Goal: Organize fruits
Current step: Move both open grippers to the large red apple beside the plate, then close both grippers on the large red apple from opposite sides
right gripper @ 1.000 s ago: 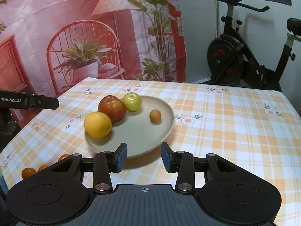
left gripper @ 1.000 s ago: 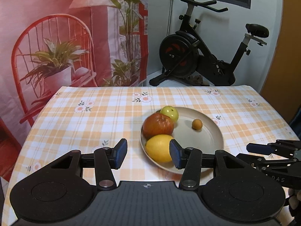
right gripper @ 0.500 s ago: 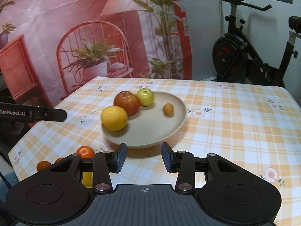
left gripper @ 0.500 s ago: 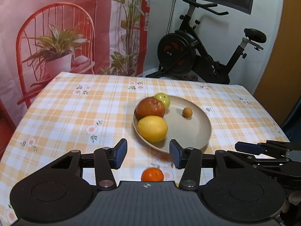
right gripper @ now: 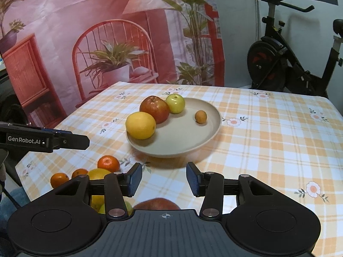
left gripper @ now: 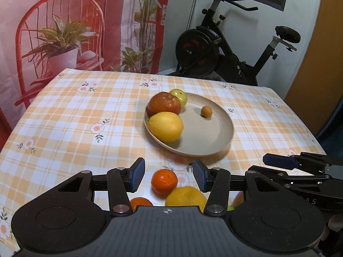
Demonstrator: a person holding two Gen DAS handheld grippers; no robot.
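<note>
On my far left the loose fruit sits bunched at the near edge of the bench [right gripper: 268, 132]: two small oranges [right gripper: 59, 179], half tucked behind my right gripper's frame, then the tangerine [left gripper: 164, 181], which lies just ahead of my left gripper [left gripper: 169, 175], roughly centred between its fingers. I hold that gripper wide and empty, I judge so that it can close around the tangerine next. Beside the tangerine a yellow fruit [left gripper: 186, 196] is cut off by the gripper body, so I cannot tell whether it is a lemon or a grapefruit. Further right, the plate [left gripper: 216, 135] carries the fruit already sorted: a big yellow citrus [left gripper: 166, 126] touching the red apple [left gripper: 164, 106], the green apple [left gripper: 179, 96] behind it, and a small apricot-like fruit [left gripper: 206, 111] apart on the open side, which leaves space for more. My right gripper [right gripper: 164, 179] is also wide and holds nothing, hanging over bare cloth short of the plate. Under its body a reddish fruit [right gripper: 157, 204] peeks out, mostly hidden, with something greenish to its left.
</note>
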